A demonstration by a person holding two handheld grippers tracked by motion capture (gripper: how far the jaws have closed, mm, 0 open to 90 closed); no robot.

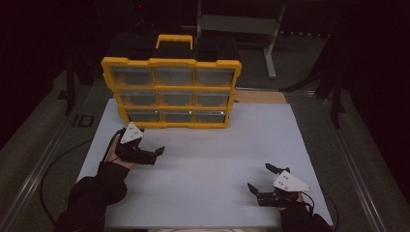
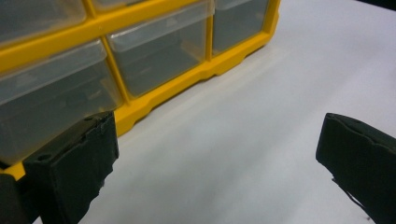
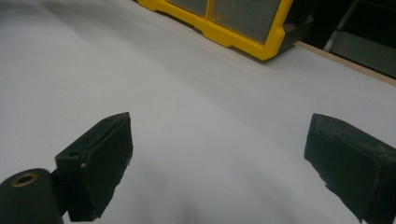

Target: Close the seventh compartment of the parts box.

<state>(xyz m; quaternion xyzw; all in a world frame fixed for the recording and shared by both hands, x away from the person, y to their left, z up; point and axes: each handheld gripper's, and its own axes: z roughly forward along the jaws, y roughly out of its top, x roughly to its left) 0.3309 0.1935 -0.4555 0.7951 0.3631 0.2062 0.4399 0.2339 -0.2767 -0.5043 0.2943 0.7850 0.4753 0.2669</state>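
White table [image 1: 208, 164] in a dark room — both grippers, left gripper [image 1: 147, 145] and right gripper [image 1: 261, 179], spread wide, holding nothing; yellow organizer [image 1: 171, 92] drawers' contents unclear.

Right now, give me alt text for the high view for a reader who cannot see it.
A yellow plastic organiser with nine clear drawers stands upright at the far edge of a white table sheet. The left gripper, held in a dark-sleeved hand, hovers just before its bottom left drawer with fingers apart. The right gripper waits open near the sheet's front right.

White rectangular board [image 1: 208, 159] covering the tabletop, grey metal-framed stand [image 1: 241, 21] behind in the dark.
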